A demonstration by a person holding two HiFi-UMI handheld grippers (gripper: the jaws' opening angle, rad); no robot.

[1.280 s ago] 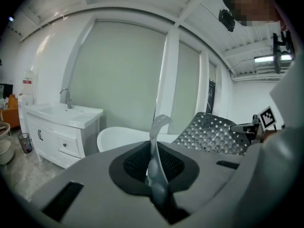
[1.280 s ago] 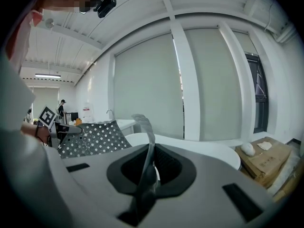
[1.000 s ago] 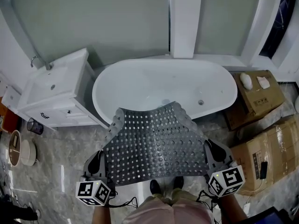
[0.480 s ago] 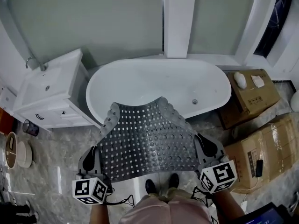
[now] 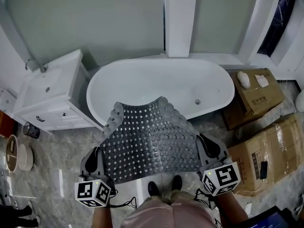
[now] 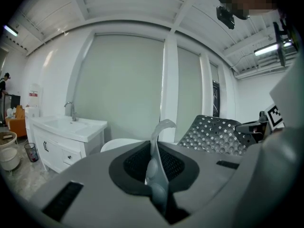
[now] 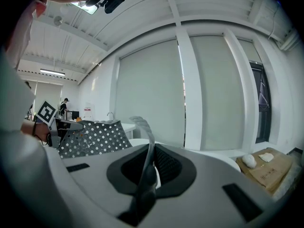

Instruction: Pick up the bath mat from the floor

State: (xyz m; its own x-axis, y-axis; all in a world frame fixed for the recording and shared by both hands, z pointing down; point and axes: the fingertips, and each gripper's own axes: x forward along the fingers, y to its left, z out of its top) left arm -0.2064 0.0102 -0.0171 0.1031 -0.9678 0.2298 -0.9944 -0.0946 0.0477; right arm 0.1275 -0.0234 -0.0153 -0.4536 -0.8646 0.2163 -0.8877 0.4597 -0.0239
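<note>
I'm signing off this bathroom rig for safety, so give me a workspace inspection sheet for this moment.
Surface: grey marbled floor, glossy.
Job's things: bath mat off the floor, spread between both tools.
Clutter: cardboard boxes at right; small bin and round bucket at left.
Grippers: left tool shut on the mat's edge; right tool shut on the opposite edge.
Cables: black cable trailing below the left tool.
Surroundings: white bathtub ahead, vanity with sink to its left.
</note>
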